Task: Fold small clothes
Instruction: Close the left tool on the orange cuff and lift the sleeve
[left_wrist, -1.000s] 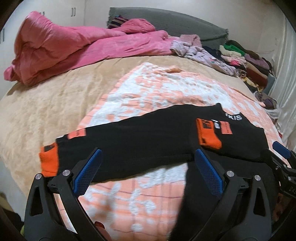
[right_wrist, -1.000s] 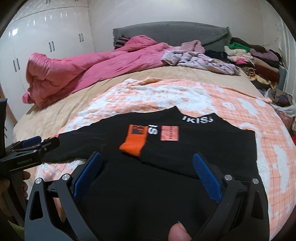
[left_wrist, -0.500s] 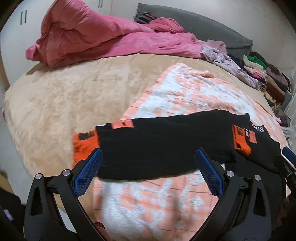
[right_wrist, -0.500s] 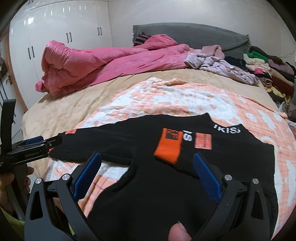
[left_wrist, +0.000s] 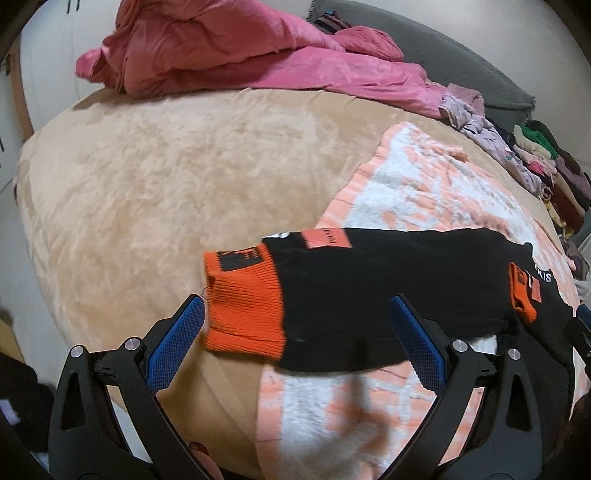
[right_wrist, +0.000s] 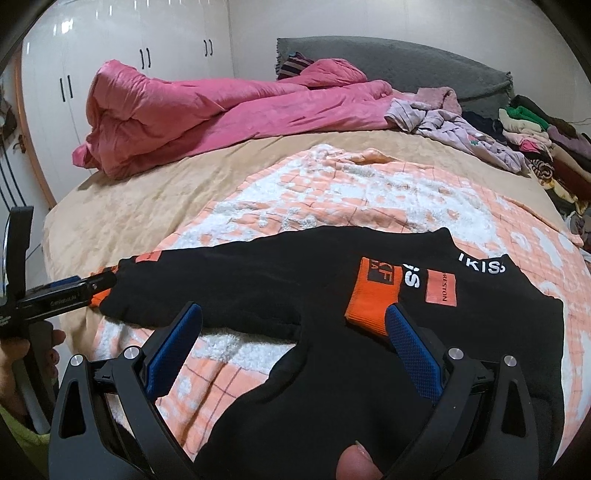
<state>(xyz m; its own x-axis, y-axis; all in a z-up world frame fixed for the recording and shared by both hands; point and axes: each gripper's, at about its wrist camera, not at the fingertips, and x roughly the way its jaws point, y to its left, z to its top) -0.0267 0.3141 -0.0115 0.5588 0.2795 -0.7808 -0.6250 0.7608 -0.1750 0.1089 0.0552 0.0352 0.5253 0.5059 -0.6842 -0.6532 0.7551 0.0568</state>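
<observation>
A black sweater (right_wrist: 258, 280) with orange cuffs lies flat on an orange-and-white blanket (right_wrist: 332, 192). Its right sleeve is folded across the chest, with that orange cuff (right_wrist: 375, 291) on top. The other sleeve stretches out to the left and ends in an orange cuff (left_wrist: 242, 302) on the beige cover. My left gripper (left_wrist: 295, 301) is open, and this cuff lies between its blue pads (left_wrist: 177, 343). From the right wrist view the left gripper (right_wrist: 103, 282) sits at the sleeve's tip. My right gripper (right_wrist: 293, 307) hovers open over the sweater's body with nothing in it.
A crumpled pink duvet (right_wrist: 184, 107) lies at the back of the bed. Lilac garments (right_wrist: 461, 129) and a stack of folded clothes (right_wrist: 535, 140) line the far right. White wardrobe doors (right_wrist: 110, 44) stand to the left. The beige bed cover (left_wrist: 147, 184) drops away at its left edge.
My left gripper has travelled left along the stretched sleeve, from its middle to the orange cuff. The right gripper has turned slightly left and stays over the sweater's body.
</observation>
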